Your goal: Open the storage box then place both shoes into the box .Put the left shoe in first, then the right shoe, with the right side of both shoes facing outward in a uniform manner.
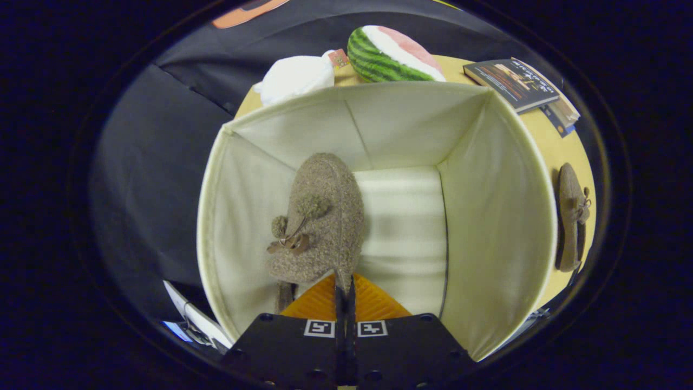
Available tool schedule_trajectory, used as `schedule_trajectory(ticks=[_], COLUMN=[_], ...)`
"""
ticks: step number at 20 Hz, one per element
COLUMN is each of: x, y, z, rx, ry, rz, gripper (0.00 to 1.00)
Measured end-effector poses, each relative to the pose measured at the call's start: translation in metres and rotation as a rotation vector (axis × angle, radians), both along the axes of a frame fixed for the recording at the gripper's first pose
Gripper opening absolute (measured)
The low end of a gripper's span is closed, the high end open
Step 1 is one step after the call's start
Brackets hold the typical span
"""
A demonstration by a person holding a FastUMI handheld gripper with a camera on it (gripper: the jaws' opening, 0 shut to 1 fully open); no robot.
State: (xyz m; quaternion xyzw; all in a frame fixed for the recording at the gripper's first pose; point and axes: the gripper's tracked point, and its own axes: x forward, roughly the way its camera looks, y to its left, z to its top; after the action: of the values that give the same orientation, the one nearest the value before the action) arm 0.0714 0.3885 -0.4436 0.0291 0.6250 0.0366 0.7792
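Observation:
A cream fabric storage box (492, 206) stands open on the table, and I look down into it. My gripper (345, 290) is shut on the rim of a fuzzy brown shoe (325, 216) with pom-poms and a small bow. That shoe hangs inside the box near its left wall, toe pointing down and away from the fingers. The second brown shoe (571, 216) lies on the yellow table (563, 149) just outside the box's right wall.
Beyond the box sit a watermelon-shaped plush (392, 54), a white soft item (295, 78) and stacked books (520, 84). Some papers (192, 322) lie by the box's near left corner.

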Motion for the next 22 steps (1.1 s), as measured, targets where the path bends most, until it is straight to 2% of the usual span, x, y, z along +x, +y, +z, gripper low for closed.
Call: schedule_trajectory(ticks=[3, 8, 9, 10, 11, 15, 22], x=[0.001, 0.002, -0.002, -0.004, -0.009, -0.021, -0.049], y=[-0.001, -0.004, -0.004, -0.005, -0.005, -0.013, -0.048], z=[-0.014, -0.018, -0.012, -0.007, -0.002, 0.038, 0.129], rx=[-0.042, -0.029, -0.02, -0.014, -0.009, 0.003, 0.121], ry=[0.01, 0.025, 0.023, 0.025, 0.029, -0.018, -0.087], rz=[0.014, 0.017, 0.024, 0.036, 0.054, 0.147, 0.247], gripper=[0.01, 0.07, 0.19, 0.26, 0.43, 0.98, 0.97])
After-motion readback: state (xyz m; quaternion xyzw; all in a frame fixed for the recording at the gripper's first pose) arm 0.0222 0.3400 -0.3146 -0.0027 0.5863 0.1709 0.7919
